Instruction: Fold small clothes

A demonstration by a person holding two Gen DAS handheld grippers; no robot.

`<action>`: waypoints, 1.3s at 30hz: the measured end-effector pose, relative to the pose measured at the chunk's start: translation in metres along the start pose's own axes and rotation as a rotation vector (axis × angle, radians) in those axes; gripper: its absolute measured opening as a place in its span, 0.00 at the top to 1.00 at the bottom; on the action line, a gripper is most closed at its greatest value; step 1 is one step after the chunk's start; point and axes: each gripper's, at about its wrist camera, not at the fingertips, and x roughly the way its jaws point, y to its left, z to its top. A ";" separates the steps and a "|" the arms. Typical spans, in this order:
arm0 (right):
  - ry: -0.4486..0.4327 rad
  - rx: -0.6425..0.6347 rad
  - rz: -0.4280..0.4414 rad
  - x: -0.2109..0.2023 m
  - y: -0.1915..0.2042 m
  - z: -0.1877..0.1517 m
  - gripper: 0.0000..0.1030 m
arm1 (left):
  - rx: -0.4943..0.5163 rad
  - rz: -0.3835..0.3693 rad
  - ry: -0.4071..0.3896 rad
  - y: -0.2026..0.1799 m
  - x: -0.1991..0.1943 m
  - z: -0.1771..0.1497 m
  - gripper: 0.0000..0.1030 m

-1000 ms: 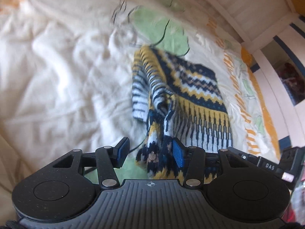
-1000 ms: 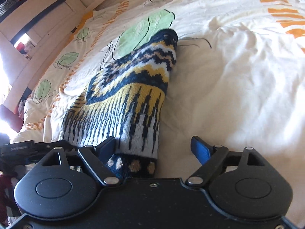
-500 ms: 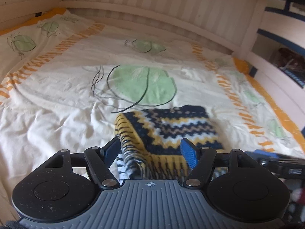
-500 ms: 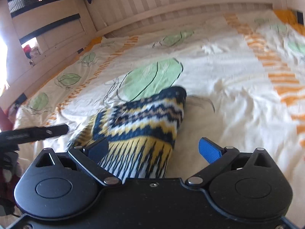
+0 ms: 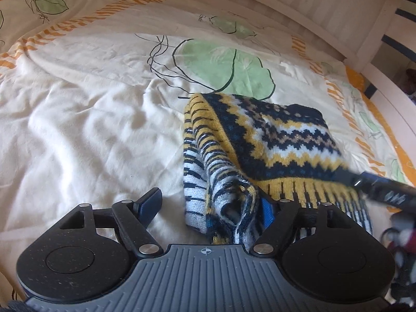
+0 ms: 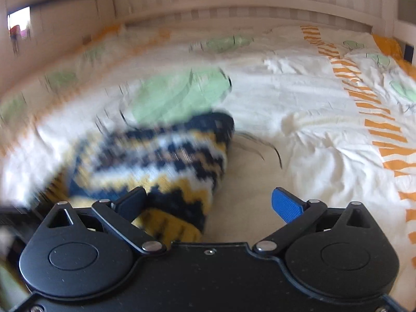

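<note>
A knitted sweater [image 5: 273, 140] in navy, yellow and white zigzags lies folded on the bed. Its striped sleeve [image 5: 208, 171] is laid over the left side, and the cuff ends between the jaws of my left gripper [image 5: 209, 206]. Those jaws are opening; the left pad [image 5: 150, 202] stands clear of the knit, and the right pad is half hidden behind the cuff. In the blurred right wrist view, my right gripper [image 6: 208, 200] is open. The sweater [image 6: 161, 156] lies against its left finger, while its blue right pad [image 6: 286, 204] is over bare duvet.
The cream duvet [image 5: 91, 130] has green leaf prints and orange striped bands. A white slatted bed rail [image 5: 286, 7] runs along the far side, with a post at the right. A black bar of the right-hand tool [image 5: 377, 187] crosses the sweater's right edge.
My left jaws have spread wider and no longer pinch the sleeve cuff, which now lies loose on the sweater. The right jaws opened a little more and that view swung, now blurred.
</note>
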 end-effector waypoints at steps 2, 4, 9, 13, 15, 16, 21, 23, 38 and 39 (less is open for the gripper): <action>-0.010 0.029 0.019 0.004 -0.005 -0.008 0.01 | -0.007 -0.009 0.002 0.002 0.001 0.000 0.26; -0.007 0.053 0.027 0.002 -0.007 -0.008 0.01 | -0.011 -0.012 0.001 0.002 0.002 0.000 0.25; -0.055 0.022 0.031 -0.011 -0.005 -0.007 0.01 | -0.004 -0.007 -0.006 0.001 0.001 0.001 0.25; -0.096 0.047 0.032 -0.029 -0.008 -0.008 0.01 | 0.007 0.004 -0.015 -0.003 -0.008 0.001 0.25; -0.110 0.057 0.021 -0.039 -0.008 -0.008 0.01 | 0.022 0.021 -0.029 -0.007 -0.016 0.001 0.25; -0.116 0.065 0.015 -0.045 -0.007 -0.008 0.01 | 0.031 0.033 -0.036 -0.010 -0.021 0.000 0.25; -0.126 0.101 0.018 -0.070 -0.001 -0.008 0.01 | 0.045 0.028 -0.037 -0.021 -0.044 -0.005 0.18; -0.140 0.098 0.017 -0.082 0.003 -0.009 0.01 | 0.050 0.023 -0.025 -0.026 -0.052 -0.009 0.07; -0.152 0.134 0.015 -0.154 0.018 -0.032 0.00 | 0.095 0.090 -0.084 -0.063 -0.104 -0.029 0.00; -0.142 0.130 0.008 -0.155 0.019 -0.034 0.01 | 0.100 0.103 -0.081 -0.065 -0.106 -0.030 0.00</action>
